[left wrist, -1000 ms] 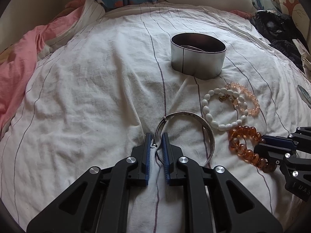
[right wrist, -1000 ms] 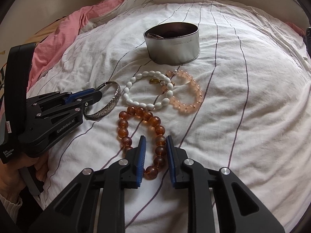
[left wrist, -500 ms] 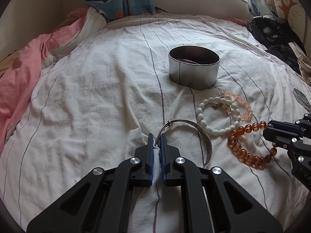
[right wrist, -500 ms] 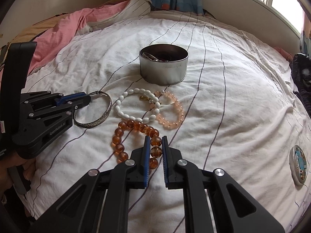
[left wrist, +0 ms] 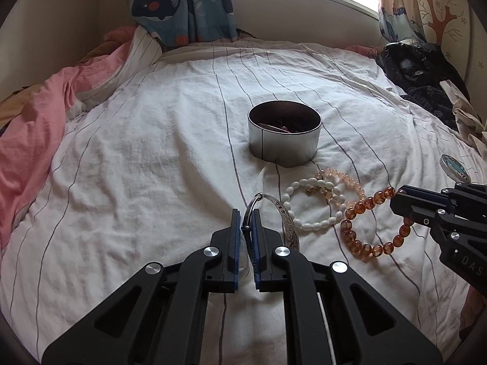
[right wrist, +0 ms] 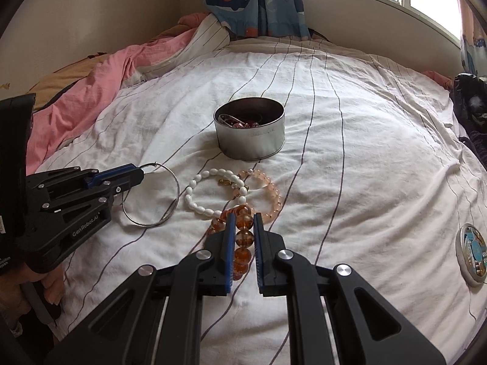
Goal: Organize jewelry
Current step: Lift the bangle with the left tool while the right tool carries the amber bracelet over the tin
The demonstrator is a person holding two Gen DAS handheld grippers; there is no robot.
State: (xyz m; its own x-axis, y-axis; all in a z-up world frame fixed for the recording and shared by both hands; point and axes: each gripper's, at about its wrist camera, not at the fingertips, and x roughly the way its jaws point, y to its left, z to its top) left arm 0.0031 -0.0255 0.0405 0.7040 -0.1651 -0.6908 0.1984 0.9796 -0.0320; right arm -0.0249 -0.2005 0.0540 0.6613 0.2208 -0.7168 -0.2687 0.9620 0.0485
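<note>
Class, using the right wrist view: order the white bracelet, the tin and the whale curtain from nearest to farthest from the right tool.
1. White bracelet: just ahead of the right tool, slightly left.
2. Tin: farther up the bed, centre.
3. Whale curtain: at the far wall, top.

The tangled contents of the round silver metal tin (right wrist: 249,133) are too small and dark to sort out, its wall hiding most of them. The near arc of the amber glass bead bracelet (right wrist: 243,234) vanishes between the right hand-held gripper (right wrist: 243,222) pads. The round patterned disc (left wrist: 454,168) shows illegible markings, and the black clothing pile (right wrist: 470,112) is cut off at the edge.
</note>
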